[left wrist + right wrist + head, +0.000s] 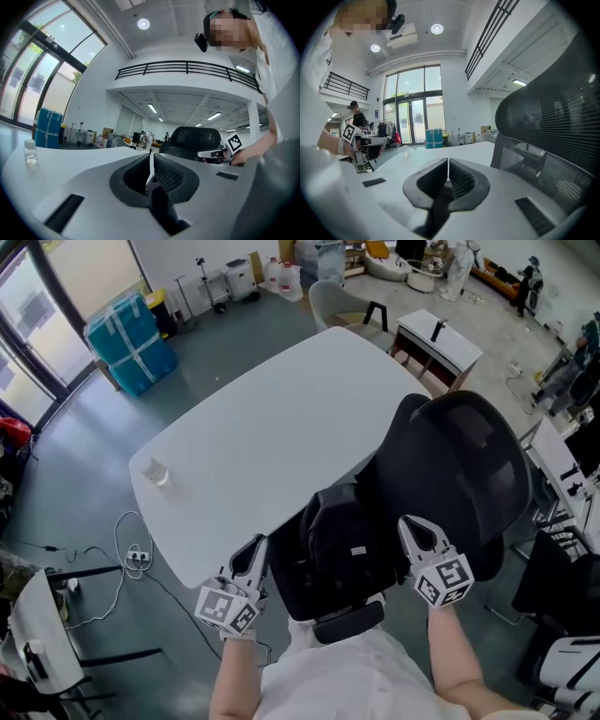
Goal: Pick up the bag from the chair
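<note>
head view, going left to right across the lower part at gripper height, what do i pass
cables on the floor → left gripper → bag → right gripper. The chair is left out, since it overlaps the bag and the right gripper.

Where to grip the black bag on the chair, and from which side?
Probably the top ridge of the black fabric bag, from straight above: it lies on the black mesh office chair, backrest blocking the far side. No handle shows. Left tool and right tool flank it, shut; open one first.
</note>
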`<state>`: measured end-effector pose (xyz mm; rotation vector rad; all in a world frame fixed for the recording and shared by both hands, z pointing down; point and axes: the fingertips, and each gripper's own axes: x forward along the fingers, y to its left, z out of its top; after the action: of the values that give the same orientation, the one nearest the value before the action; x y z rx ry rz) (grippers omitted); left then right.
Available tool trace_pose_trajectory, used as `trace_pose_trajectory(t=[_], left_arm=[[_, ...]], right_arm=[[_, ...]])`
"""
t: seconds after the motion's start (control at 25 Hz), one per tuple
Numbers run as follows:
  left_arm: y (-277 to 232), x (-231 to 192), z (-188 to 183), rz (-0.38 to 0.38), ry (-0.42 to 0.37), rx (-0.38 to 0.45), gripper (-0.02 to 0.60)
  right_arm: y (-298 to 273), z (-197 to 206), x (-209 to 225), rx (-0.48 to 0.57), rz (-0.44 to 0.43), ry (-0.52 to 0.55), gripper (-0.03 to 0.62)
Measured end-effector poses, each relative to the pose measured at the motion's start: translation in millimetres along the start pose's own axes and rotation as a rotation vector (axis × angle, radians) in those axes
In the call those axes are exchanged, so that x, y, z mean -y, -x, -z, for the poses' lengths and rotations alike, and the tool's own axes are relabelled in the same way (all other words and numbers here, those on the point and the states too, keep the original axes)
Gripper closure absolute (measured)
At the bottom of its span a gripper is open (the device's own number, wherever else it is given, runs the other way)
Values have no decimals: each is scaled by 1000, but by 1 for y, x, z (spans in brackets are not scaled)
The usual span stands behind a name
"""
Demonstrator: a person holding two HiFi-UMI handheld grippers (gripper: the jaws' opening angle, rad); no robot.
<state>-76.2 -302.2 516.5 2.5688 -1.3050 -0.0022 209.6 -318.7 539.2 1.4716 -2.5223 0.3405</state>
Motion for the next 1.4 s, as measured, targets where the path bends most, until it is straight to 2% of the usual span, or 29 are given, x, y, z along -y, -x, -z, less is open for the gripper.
trace_pose_trajectory(t=[0.16,0.56,0.6,0.64,0.68,0.88,1.08,1.4], left_arm=[[-14,7,15,-4,12,-32,538],[-58,23,54,49,11,-127,538],[-62,23,59,53,12,-138,538],[-66,23,64,58,14,-148,537],[-70,23,68,63,17,-159,537],[-90,25,91,78,43,-209,476],[-107,18,117,93,47,-273,442],[-135,21,148,128,18,-376,413]], right_arm=[[-18,7,1,-21,-57,13,573],[-62,35,-11,-71,-192,19,571],[-66,39,-12,-80,-200,20,563],[-69,44,-13,-90,-207,22,518],[-73,48,-14,-100,-214,24,500],[-86,71,-11,-146,-240,9,490],[-109,92,-14,-194,-274,0,462],[-132,119,-8,-288,-306,54,439]])
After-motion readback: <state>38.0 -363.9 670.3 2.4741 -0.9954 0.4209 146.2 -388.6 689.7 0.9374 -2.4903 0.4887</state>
